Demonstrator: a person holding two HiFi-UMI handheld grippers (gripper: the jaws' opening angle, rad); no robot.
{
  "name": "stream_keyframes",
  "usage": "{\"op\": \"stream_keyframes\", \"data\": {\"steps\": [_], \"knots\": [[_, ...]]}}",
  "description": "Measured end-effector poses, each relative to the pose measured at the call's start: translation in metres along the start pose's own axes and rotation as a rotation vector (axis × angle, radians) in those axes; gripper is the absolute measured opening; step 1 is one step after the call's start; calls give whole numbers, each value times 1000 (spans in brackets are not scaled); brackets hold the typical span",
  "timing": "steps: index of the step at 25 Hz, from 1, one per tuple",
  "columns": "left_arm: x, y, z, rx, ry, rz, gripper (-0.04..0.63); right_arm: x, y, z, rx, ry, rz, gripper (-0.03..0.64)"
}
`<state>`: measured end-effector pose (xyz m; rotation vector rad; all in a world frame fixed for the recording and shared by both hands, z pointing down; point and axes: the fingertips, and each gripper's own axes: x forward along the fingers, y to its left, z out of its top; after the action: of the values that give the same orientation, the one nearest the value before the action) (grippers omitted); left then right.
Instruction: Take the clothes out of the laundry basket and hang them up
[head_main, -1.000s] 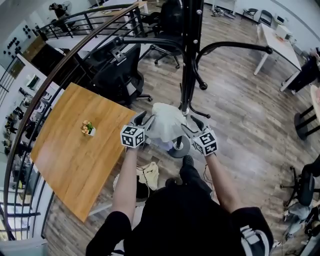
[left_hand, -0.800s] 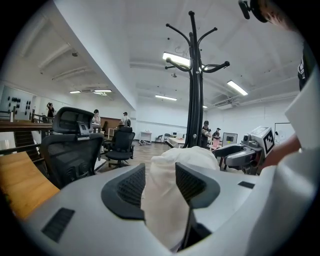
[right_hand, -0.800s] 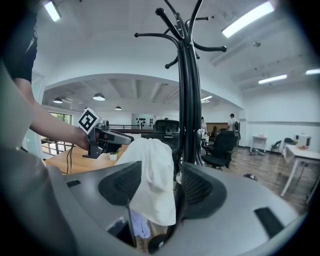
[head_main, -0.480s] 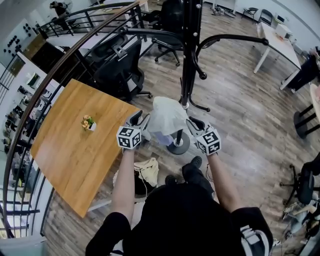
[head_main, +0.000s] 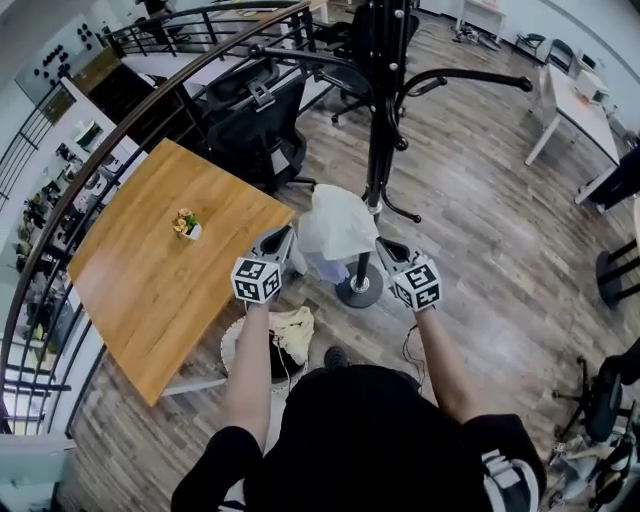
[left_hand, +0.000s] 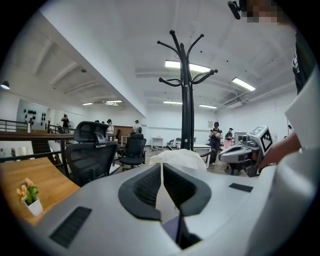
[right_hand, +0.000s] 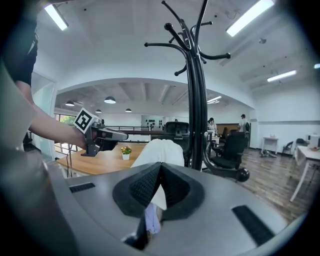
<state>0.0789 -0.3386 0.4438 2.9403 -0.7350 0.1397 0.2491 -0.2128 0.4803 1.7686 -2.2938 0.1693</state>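
- Person's bare forearms (head_main: 247, 370) reach forward from a black top, one gripper in each hand.
- Laundry basket (head_main: 230, 347) sits on the wood floor (head_main: 480, 230) just below the left forearm, close to the person's shoe. A cream cloth (head_main: 296, 333) lies over its rim.
- Left gripper (left_hand: 161, 170): jaws have just closed and are pressed together on an edge of the white garment (head_main: 338, 222). A thin strip of white fabric runs between the pads.
- Right gripper (right_hand: 160, 167): jaws have also just closed, pinching the same garment's other side. White cloth is in the nip, with a bit of lilac fabric lower between the pads.
- The garment hangs bunched between the two grippers, above the floor and clear of the basket, right in front of the coat rack (head_main: 381, 110). A bluish part shows at its lower edge.
- Both grippers point roughly level, angled in towards each other. Their marker cubes face the head camera.
- The rack's round base stands on the floor just beyond and below the garment, between the grippers in the head view. Its black curved arms spread out up top, bare.
- Wooden table (head_main: 140, 290) is to the left, beside the left gripper, with a small flower pot (head_main: 187, 225) on it.
- Black office chair (head_main: 255, 125) is behind the table and left of the rack pole.
- Curved dark railing (head_main: 120, 130) sweeps past the table's far side.
- White desk (head_main: 570, 95) is far right. Small figures show in the distance in the gripper views.
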Motion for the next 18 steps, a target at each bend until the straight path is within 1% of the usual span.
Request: {"op": "stream_keyframes", "data": {"steps": [5,11,18], "knots": [[-21,-28,-7,-19,9,63,32,-18,4,-1,-23,3,69,8],[-46,-72,-13,-7,17,111,32,-46,11,-7,-40,-1,134,8],[-70,-112,-17,6,12,159,32,-75,19,-20,-53,-1,190,8]]}}
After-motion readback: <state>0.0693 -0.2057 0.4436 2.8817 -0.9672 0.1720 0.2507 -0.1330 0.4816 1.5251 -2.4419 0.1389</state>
